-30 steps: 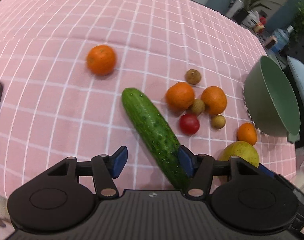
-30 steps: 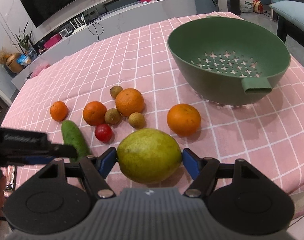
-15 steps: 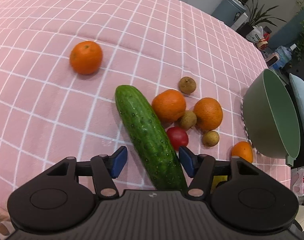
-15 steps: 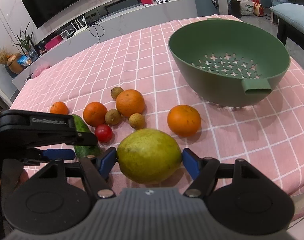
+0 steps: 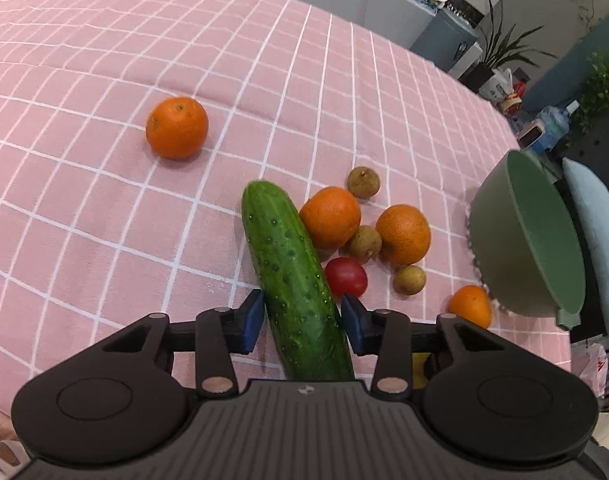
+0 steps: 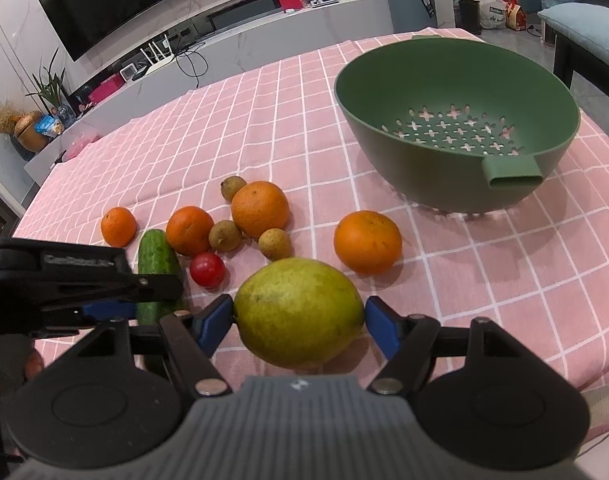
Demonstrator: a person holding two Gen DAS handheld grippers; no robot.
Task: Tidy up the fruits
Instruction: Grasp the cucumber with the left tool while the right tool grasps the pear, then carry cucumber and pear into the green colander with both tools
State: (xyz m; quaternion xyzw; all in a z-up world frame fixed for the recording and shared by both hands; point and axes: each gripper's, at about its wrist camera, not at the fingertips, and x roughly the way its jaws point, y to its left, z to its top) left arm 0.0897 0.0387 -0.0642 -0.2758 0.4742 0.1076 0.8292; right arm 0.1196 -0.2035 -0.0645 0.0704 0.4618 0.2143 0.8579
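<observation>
Green cucumber [image 5: 294, 280] lies mid-cloth between my left gripper [image 5: 302, 322] pads, apparently clamped; my right gripper [image 6: 298, 322] pinches the pear [image 6: 298, 312] near the front edge, aimed toward the colander [image 6: 456, 92]

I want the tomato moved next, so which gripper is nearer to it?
Left. The left gripper straddles the cucumber right beside the tomato; the right gripper is around the big yellow-green fruit, farther off.
</observation>
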